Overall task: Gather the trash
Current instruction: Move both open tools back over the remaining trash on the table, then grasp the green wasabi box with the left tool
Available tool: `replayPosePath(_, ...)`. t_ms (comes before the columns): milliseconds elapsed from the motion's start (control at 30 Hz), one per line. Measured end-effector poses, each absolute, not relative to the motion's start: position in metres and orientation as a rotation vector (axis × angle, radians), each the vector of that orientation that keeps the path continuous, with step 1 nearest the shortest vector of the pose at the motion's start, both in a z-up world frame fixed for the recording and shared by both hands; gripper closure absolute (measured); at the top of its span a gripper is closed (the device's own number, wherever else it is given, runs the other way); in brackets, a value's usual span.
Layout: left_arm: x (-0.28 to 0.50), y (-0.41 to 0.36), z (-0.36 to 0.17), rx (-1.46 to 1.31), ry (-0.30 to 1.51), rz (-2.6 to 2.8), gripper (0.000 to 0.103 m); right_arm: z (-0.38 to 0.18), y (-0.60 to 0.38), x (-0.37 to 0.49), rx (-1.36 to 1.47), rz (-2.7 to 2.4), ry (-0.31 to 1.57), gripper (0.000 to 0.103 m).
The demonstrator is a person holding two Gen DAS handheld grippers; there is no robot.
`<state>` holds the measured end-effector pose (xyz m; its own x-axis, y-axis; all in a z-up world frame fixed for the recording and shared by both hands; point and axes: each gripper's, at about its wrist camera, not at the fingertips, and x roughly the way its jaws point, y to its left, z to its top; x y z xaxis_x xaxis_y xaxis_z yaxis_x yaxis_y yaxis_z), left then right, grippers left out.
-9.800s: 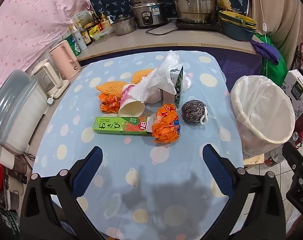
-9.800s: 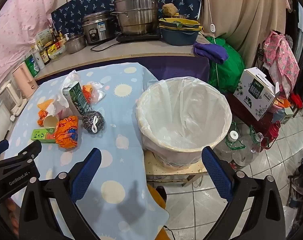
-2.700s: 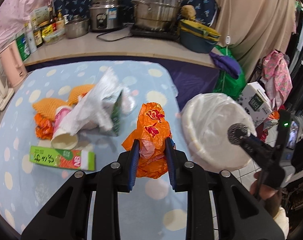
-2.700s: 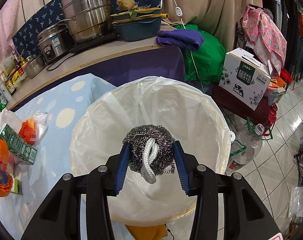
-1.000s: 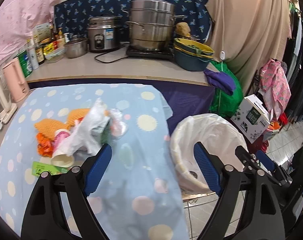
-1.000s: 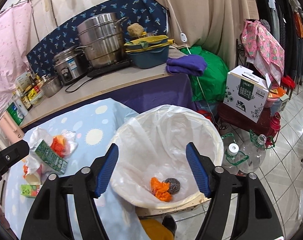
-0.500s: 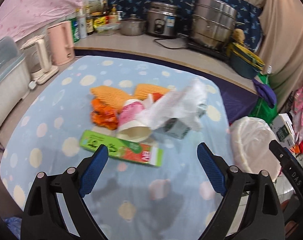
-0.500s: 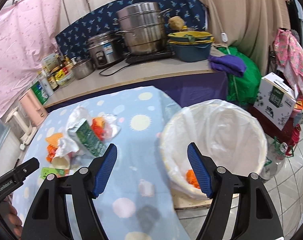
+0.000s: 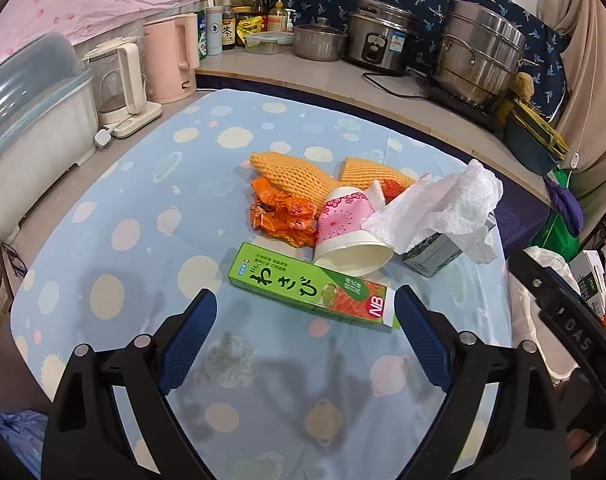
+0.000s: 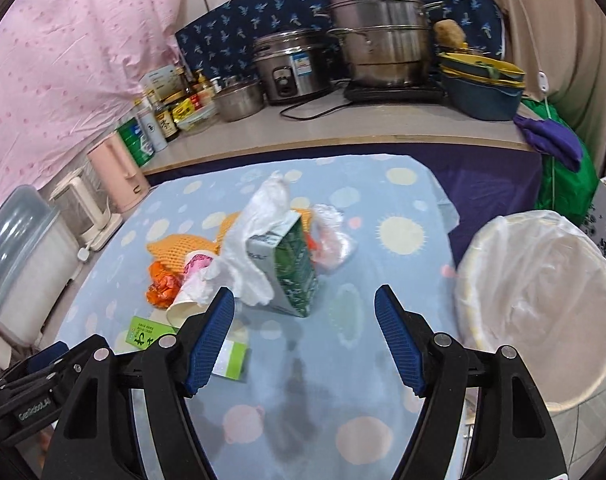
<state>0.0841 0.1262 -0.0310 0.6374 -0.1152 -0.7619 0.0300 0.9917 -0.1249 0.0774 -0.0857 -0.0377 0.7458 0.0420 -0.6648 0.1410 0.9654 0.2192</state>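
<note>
On the blue dotted tablecloth lies a heap of trash. A green wasabi box is nearest, just ahead of my open left gripper, which touches nothing. Behind the box are a tipped pink paper cup, crumpled white tissue, an orange wrapper and yellow foam nets. My right gripper is open and empty, hovering before a green carton draped in white tissue. The lined trash bin stands off the table's right side.
A kettle, a glass jug and a lidded tub line the table's left edge. Pots, a rice cooker and bottles fill the counter behind. The tablecloth near both grippers is bare.
Both views have swung left from the bin to the table. The left gripper has come down close to the green box. The right now faces the carton, with the bin off to its right.
</note>
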Motion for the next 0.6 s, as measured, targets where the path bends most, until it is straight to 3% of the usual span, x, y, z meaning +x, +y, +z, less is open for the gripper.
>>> replayPosePath(233,0.091,0.137,-0.039,-0.118,0.898,-0.061,0.017,-0.051,-0.068,0.104,0.230,-0.029,0.764,0.038)
replayPosePath(300,0.094,0.138,-0.043,-0.121,0.910,-0.057,0.017,-0.058,-0.066,0.111,0.230,-0.026,0.787,0.046)
replayPosePath(467,0.099,0.136,-0.050,-0.108,0.928,-0.052,0.017,-0.064,-0.068,0.117,0.255,-0.008,0.808,0.094)
replayPosePath(600,0.102,0.134,-0.053,-0.105,0.935,-0.048,0.016,-0.047,-0.071,0.110,0.271,0.013,0.761,0.099)
